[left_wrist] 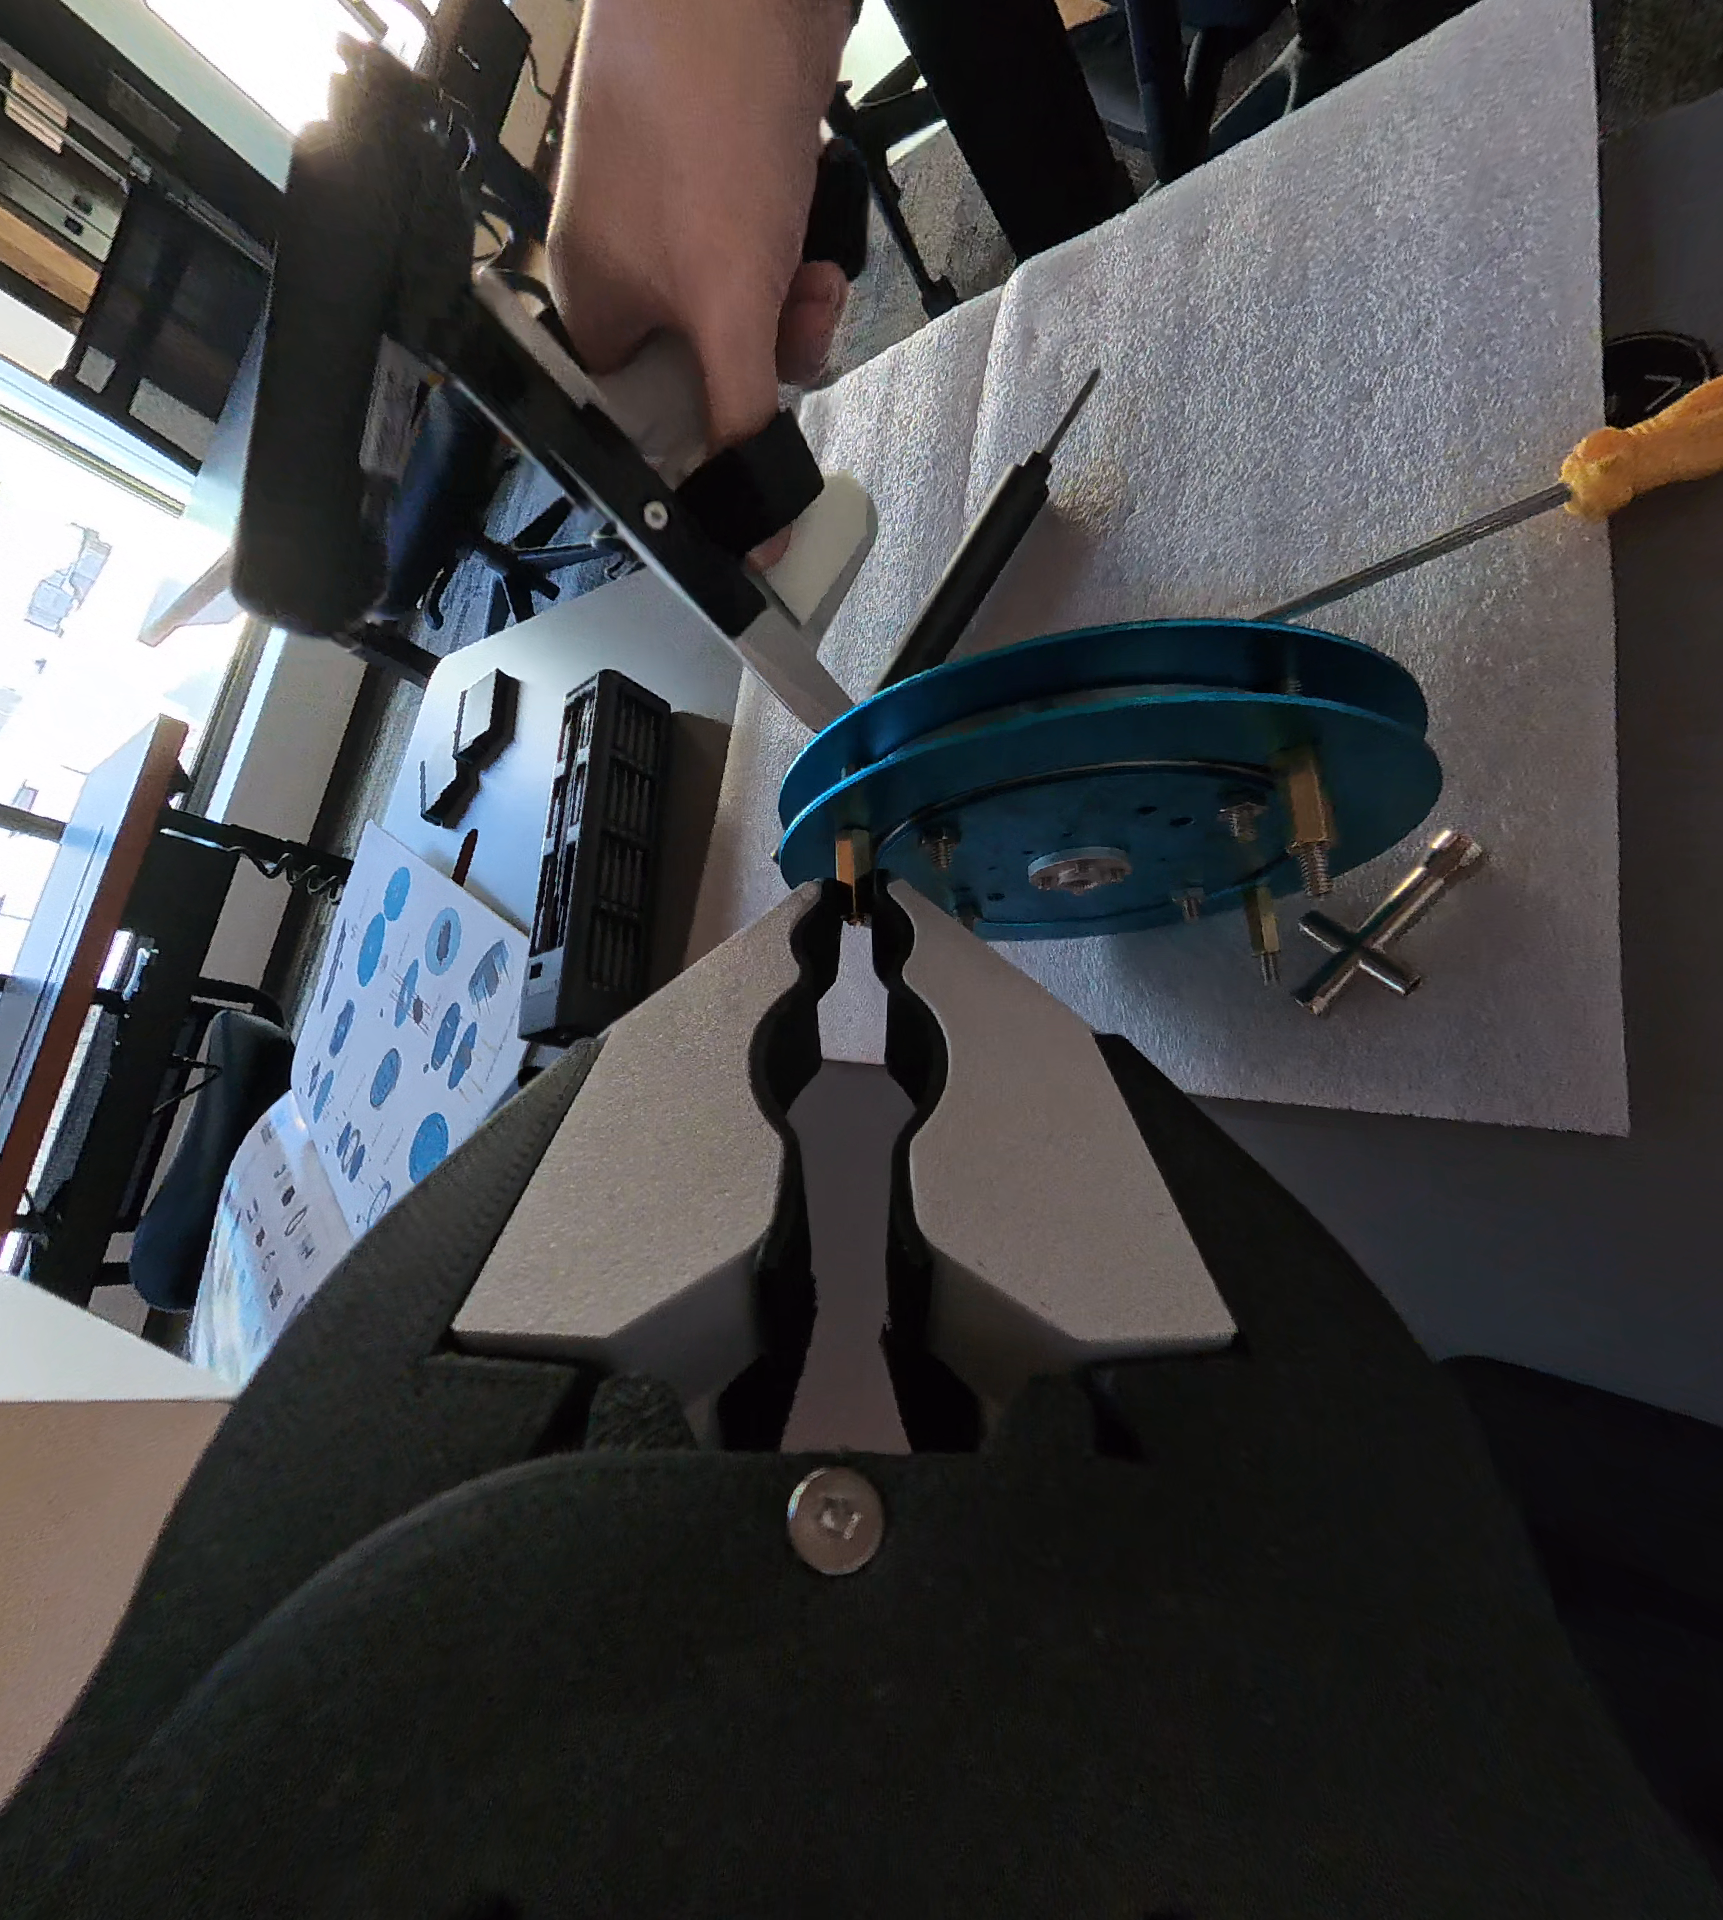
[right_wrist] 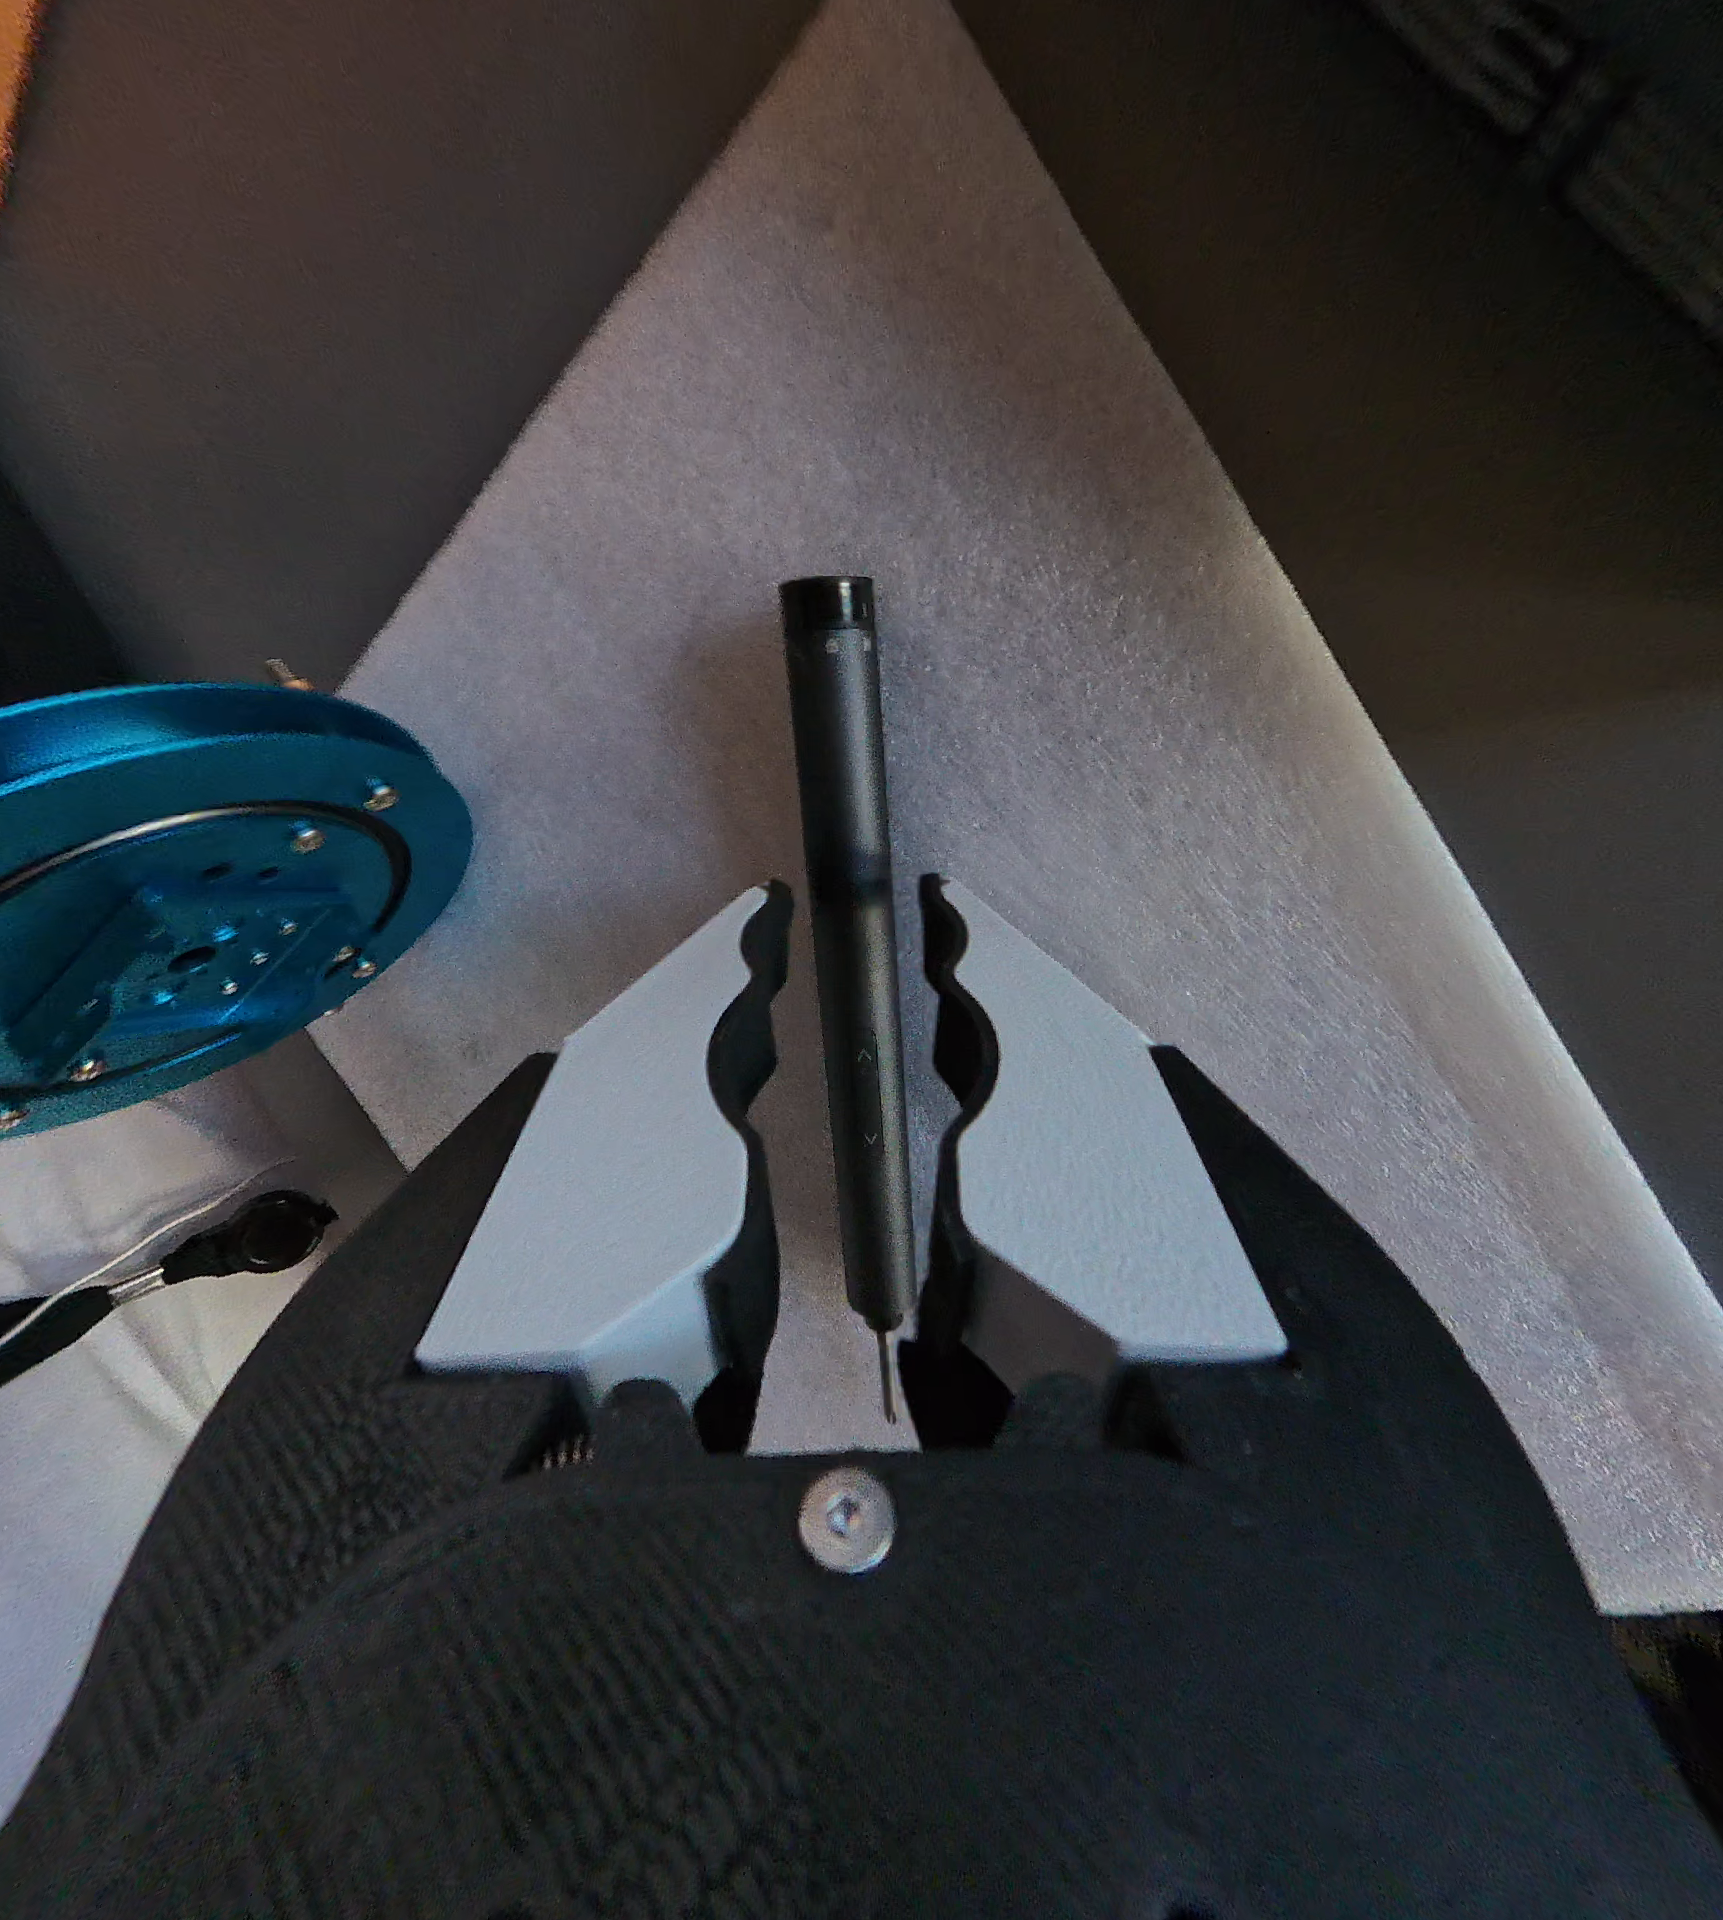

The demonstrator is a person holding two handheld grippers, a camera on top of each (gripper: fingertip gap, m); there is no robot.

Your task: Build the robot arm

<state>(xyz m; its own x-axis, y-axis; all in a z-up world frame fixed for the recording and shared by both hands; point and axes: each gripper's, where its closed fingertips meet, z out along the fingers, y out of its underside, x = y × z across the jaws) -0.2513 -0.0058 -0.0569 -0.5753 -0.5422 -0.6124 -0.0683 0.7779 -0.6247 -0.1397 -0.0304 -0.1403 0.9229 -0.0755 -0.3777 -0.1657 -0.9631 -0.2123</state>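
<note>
A blue two-disc metal assembly (left_wrist: pixel 1106 748) with brass standoffs and screws lies on a white foam sheet (left_wrist: pixel 1304 312). My left gripper (left_wrist: pixel 854 900) is shut on a brass standoff (left_wrist: pixel 852 868) at the assembly's near left rim. A black pen-shaped electric screwdriver (right_wrist: pixel 841 831) lies on the foam (right_wrist: pixel 1096 623), its bit pointing toward my right wrist camera. My right gripper (right_wrist: pixel 857 885) is open and straddles it, with a gap on each side. The assembly (right_wrist: pixel 140 894) is to the left of that gripper. In the left wrist view the right gripper (left_wrist: pixel 815 665), held by a hand (left_wrist: pixel 691 208), is just behind the assembly.
An orange-handled screwdriver (left_wrist: pixel 1688 426) lies at the foam's far right. A metal cross wrench (left_wrist: pixel 1356 956) lies right of the assembly. A black bit case (left_wrist: pixel 597 862) and a printed sheet (left_wrist: pixel 410 997) lie to the left. A black lanyard clip (right_wrist: pixel 254 1236) lies left of my right gripper. One gripper's finger ends stand about 15 centimetres off the other's.
</note>
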